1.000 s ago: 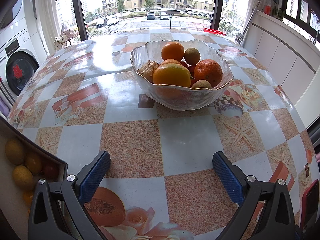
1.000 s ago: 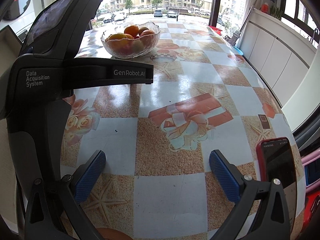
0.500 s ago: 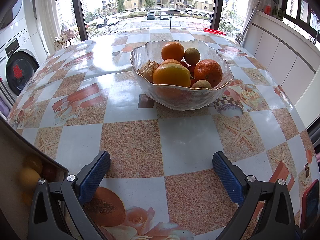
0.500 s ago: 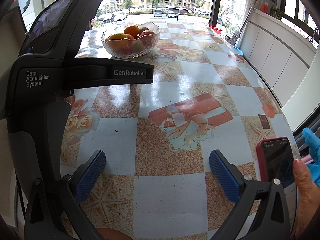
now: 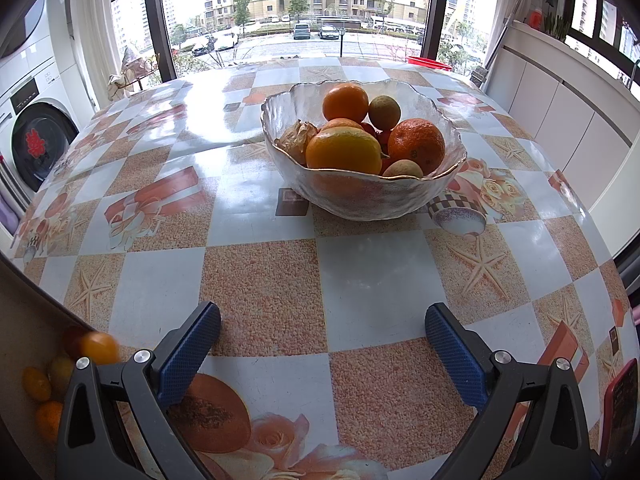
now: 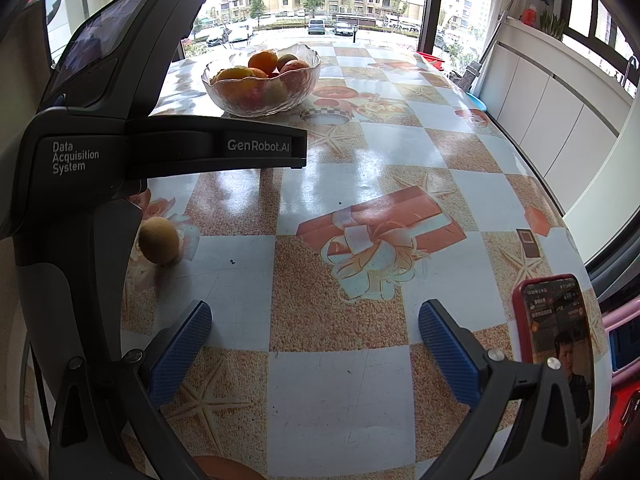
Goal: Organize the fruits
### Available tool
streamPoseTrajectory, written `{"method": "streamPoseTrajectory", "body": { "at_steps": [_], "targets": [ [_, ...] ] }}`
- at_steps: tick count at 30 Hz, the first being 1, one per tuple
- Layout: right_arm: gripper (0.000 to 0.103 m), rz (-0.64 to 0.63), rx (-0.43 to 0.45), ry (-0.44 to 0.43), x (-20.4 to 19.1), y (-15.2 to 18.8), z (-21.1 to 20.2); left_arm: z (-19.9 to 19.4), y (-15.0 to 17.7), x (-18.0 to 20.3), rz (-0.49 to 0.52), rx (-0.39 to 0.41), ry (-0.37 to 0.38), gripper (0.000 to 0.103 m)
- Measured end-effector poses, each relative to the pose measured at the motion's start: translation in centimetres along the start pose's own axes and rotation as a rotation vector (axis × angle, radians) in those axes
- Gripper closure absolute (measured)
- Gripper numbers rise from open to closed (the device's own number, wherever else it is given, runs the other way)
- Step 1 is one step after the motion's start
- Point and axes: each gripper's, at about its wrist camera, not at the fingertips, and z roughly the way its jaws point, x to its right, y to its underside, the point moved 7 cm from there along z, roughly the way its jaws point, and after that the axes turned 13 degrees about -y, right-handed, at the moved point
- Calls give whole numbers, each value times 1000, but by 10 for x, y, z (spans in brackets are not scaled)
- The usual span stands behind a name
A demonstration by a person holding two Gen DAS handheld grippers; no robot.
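Note:
A clear glass bowl [image 5: 444,184] holds oranges [image 5: 416,145], a lemon-like fruit [image 5: 343,150] and small brownish fruits; it stands mid-table ahead of my left gripper [image 5: 322,330], which is open and empty low over the tablecloth. The bowl also shows far back in the right wrist view [image 6: 236,104]. My right gripper [image 6: 315,326] is open and empty over the table. A loose yellowish fruit [image 6: 159,240] lies on the table beside the left gripper's body [image 6: 72,152]. A box [image 5: 24,332] at the left edge holds several small fruits [image 5: 98,347].
A red-cased phone [image 6: 554,322] lies at the table's right front edge, also seen in the left wrist view [image 5: 622,404]. A washing machine [image 5: 36,144] stands far left, white cabinets [image 5: 560,120] to the right, windows behind.
A loose yellowish fruit has appeared on the table by the left gripper's body. The fruits in the box have shifted. The hand at the phone is gone. Both grippers stay still.

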Motion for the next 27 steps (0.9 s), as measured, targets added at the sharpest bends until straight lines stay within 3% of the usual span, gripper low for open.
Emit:
{"method": "streamPoseTrajectory", "body": {
  "at_steps": [27],
  "targets": [
    [0, -16, -22, -16, 0, 1, 0, 0, 0, 0, 0, 0, 0, 0]
  ]
}}
